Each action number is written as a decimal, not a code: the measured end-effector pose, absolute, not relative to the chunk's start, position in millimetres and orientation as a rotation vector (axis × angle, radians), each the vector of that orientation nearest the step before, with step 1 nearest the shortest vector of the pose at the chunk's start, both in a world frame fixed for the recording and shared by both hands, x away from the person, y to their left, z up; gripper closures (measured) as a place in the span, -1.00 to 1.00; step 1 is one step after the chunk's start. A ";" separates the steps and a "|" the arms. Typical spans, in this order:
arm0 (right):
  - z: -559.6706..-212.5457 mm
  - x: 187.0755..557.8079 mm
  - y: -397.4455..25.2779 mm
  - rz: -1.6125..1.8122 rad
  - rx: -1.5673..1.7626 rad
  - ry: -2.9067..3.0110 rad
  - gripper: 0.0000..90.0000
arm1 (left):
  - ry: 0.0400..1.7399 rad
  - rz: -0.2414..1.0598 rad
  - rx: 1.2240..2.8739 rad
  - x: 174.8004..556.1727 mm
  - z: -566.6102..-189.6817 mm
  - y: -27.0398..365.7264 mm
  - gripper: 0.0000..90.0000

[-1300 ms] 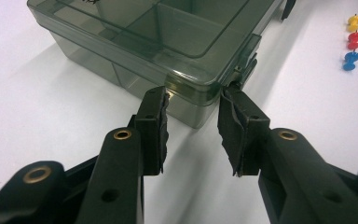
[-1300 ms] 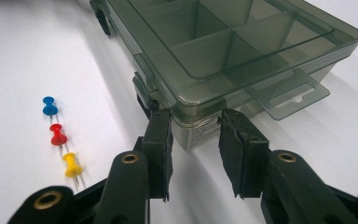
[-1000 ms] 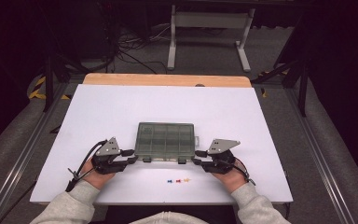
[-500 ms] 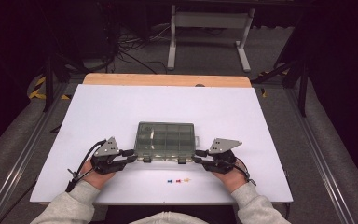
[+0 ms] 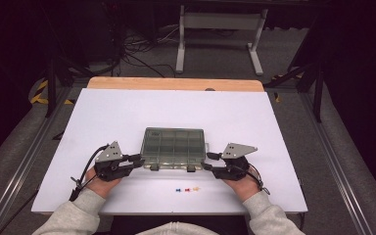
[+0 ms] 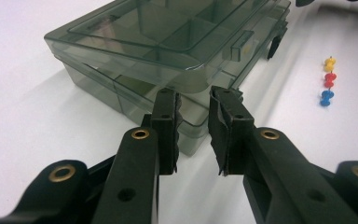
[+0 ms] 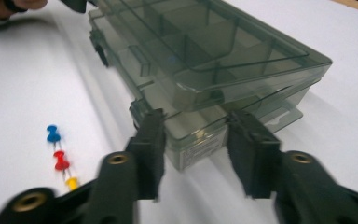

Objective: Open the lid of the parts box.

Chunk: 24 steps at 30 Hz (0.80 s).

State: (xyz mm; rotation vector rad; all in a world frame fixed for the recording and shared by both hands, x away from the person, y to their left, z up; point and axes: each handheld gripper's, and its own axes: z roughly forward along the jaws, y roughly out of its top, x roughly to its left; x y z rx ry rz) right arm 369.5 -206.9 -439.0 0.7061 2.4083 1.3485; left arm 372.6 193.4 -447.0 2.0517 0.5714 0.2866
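A smoky transparent compartment box [image 5: 174, 147] lies shut in the middle of the white table [image 5: 127, 112]. My left gripper [image 5: 138, 160] is at its near left corner, my right gripper [image 5: 208, 162] at its near right corner. In the left gripper view the left gripper [image 6: 193, 100] is open, its jaws a small gap apart on either side of the corner of the box [image 6: 168, 37]. In the right gripper view the right gripper [image 7: 196, 122] is open wider and straddles the bottom corner of the box [image 7: 205, 51].
Three pushpins [image 5: 186, 189] lie in a row between the box and the table's near edge: blue [image 6: 326, 98], red [image 6: 329, 78] and yellow [image 6: 329, 62]. They lie left of my right jaws, with the blue one [image 7: 52, 133] farthest. Bare table surrounds the box.
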 end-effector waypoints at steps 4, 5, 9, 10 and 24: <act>-438.6 373.0 -206.3 1.357 0.719 2.381 -0.09 | 0.583 0.283 2.033 372.5 -445.7 192.3 0.60; -438.6 373.9 -205.9 1.355 0.717 2.378 -0.12 | 0.588 0.275 2.026 372.6 -445.4 191.7 0.60; -436.2 376.7 -202.2 1.349 0.700 2.349 -0.22 | 0.589 0.287 2.027 373.9 -444.6 190.8 0.56; -435.0 377.0 -202.1 1.351 0.698 2.343 -0.22 | 0.604 0.275 2.021 373.8 -445.2 190.2 0.56; -416.6 384.8 -200.5 1.377 0.670 2.282 -0.22 | 0.783 0.215 1.979 393.0 -451.4 190.8 0.19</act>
